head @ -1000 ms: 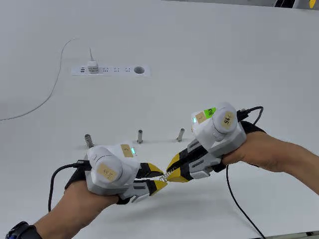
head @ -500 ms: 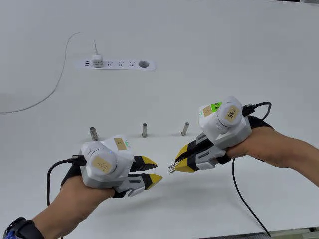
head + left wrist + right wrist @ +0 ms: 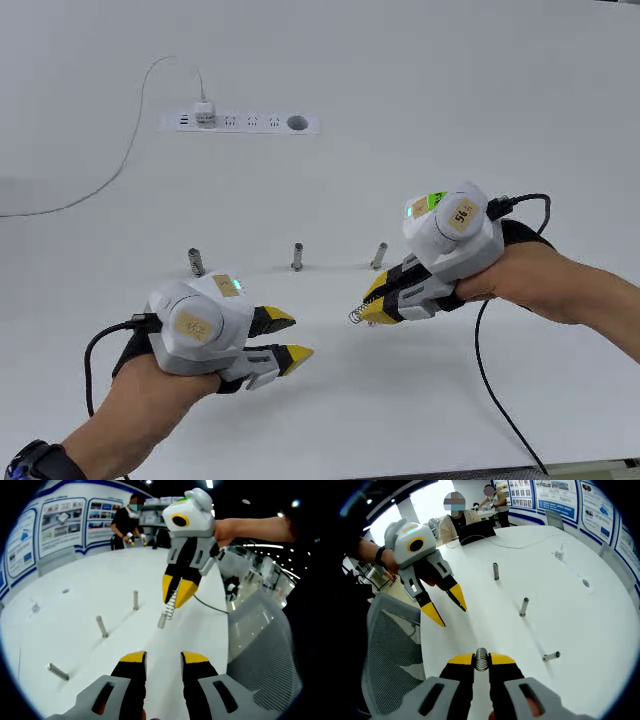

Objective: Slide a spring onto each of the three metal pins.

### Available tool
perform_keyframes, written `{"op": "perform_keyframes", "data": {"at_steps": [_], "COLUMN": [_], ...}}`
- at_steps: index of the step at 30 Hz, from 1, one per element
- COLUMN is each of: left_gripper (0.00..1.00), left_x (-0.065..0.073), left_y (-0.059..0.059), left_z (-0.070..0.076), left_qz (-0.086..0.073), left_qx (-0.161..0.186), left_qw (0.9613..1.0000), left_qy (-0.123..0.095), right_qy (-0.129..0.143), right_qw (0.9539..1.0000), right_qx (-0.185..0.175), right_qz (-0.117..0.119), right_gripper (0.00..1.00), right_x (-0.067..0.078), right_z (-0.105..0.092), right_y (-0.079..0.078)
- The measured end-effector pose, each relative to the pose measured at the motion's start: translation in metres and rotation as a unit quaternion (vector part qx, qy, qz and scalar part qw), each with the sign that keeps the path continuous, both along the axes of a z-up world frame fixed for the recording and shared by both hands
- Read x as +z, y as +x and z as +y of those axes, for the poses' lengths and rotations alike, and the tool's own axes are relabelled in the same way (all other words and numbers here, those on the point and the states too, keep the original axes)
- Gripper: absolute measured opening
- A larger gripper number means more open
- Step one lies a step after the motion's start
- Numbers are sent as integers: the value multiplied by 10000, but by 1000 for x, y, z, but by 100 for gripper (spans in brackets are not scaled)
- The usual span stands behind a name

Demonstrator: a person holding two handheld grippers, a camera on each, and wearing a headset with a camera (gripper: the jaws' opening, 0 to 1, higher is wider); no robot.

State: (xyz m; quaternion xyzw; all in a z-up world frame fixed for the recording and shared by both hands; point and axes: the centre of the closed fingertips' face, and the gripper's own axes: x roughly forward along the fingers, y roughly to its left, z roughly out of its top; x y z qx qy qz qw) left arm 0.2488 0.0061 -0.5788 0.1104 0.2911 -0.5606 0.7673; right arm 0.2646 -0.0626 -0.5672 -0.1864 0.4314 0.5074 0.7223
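We pinch a spring [image 3: 356,315] between the jaws of the right gripper [image 3: 368,308], right of centre in the head view, above the white desk [image 3: 450,120] and just in front of the row of three pins. The left gripper [image 3: 297,336], at lower left, hangs with its jaws spread and empty. The left pin [image 3: 193,252] already wears its coil [image 3: 196,264]. The middle pin [image 3: 297,256] and the right pin [image 3: 380,255] stand bare. We judge the second spring to be the step in hand: next, it must be turned upright, lined up over a bare pin, probably the nearby right one, and lowered.
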Motion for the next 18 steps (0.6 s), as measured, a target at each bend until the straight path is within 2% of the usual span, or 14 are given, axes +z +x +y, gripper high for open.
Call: {"op": "perform_keyframes", "data": {"at_steps": [11,18], "left_gripper": [40,43], "left_x": [-7,-8], "left_y": [19,28], "left_z": [21,34], "left_qz": [75,62], "left_qx": [527,762], "left_qw": [9986,9971], "left_qy": [31,53], "right_qy": [-78,-138], "right_qw": [9998,9998], "right_qx": [-168,-123], "right_qz": [-94,-116], "right_gripper": [12,12], "right_x": [-3,-5], "right_z": [-2,3], "right_y": [25,38]}}
